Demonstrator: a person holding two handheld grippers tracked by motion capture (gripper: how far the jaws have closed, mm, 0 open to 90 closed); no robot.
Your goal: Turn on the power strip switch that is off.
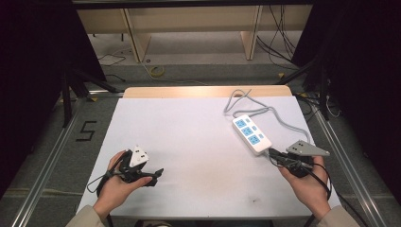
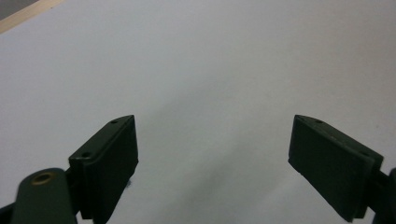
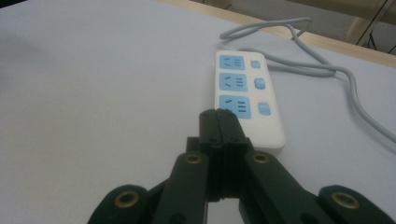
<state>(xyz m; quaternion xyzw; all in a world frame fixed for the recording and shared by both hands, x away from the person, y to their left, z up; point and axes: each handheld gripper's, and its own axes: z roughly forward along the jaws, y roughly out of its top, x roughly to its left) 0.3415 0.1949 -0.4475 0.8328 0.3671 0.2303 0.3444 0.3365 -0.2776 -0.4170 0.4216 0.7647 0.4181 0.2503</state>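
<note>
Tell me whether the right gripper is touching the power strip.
Cannot tell. In the right gripper view the shut right gripper overlaps the power strip at its near end, hiding any contact or gap; the high view is too coarse.

white power strip (image 1: 251, 134) near table's right edge, three blue sockets, grey cord (image 1: 246, 105) looping toward far edge, white table cover (image 1: 189, 142)

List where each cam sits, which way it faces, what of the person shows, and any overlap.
High view: above the person's side, facing forward and down at the table; both hands, left gripper, right gripper.
Left gripper view: on the left gripper, facing bare table; jaws apart.
Right gripper view: on the right gripper, facing the power strip; jaws together.
Shared: high and right gripper views both show the power strip.
</note>
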